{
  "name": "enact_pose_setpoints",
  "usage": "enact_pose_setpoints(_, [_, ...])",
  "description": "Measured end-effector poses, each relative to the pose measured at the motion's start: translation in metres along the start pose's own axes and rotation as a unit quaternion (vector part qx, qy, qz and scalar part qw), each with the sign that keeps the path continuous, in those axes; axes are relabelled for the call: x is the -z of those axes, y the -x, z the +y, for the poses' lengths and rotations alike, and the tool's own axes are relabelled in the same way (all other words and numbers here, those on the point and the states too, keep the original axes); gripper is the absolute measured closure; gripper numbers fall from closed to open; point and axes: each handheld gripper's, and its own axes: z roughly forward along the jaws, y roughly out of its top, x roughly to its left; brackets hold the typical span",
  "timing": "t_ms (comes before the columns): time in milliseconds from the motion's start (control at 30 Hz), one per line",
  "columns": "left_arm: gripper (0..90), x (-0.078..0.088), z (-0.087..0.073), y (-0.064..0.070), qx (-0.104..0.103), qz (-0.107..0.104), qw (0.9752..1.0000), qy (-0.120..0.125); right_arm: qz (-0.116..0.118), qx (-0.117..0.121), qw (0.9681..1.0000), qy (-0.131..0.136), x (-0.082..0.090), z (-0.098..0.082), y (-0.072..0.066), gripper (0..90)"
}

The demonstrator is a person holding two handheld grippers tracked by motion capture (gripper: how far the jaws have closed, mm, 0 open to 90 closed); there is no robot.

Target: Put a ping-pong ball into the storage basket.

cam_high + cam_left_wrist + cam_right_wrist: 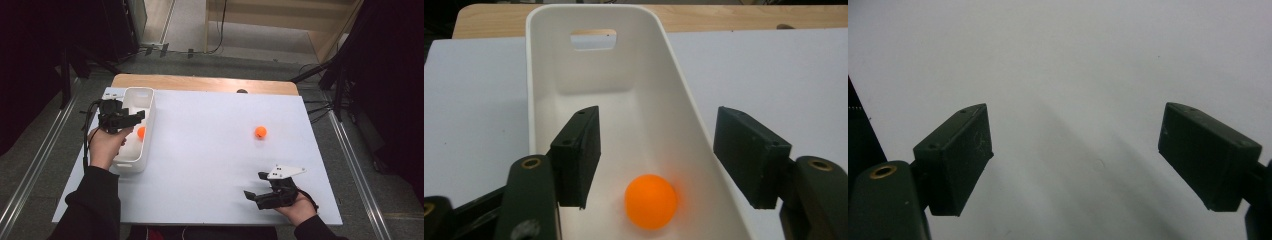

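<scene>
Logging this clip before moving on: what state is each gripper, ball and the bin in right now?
left gripper: open, over the bin, holding nothing.
right gripper: open, empty, above bare table.
white bin: upright, holds one ball.
orange ball in bin: loose on the bin floor.
orange ball on table: free, untouched.

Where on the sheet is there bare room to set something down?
The widest bare stretch lies between the white bin and the loose orange ball. The near strip between bin and right claw is free too. It is crowded where the left claw hangs over the bin's ball.
</scene>
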Motion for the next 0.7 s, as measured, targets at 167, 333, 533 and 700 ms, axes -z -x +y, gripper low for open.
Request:
enact_pose_setpoints(167, [32.8,0.005,0.003,0.003,-0.012,-0.016,0.9998,0.001,0.002,0.006,1.0,-0.004,-0.002,0.002,-0.001,12.5])
enact_pose_setpoints(333, [31.0,0.01,0.007,0.01,-0.025,-0.049,0.9985,0.001,0.002,0.002,1.0,-0.002,-0.001,0.001,0.0,12.4])
enact_pose_setpoints(533, [30.9,0.015,0.01,0.019,-0.037,-0.084,0.9957,0.003,0.003,0.004,1.0,-0.003,-0.001,0.001,-0.001,12.4])
enact_pose_setpoints(700, [30.9,0.018,0.012,0.026,-0.045,-0.112,0.9927,0.001,0.003,0.003,1.0,-0.001,-0.001,0.001,-0.001,12.5])
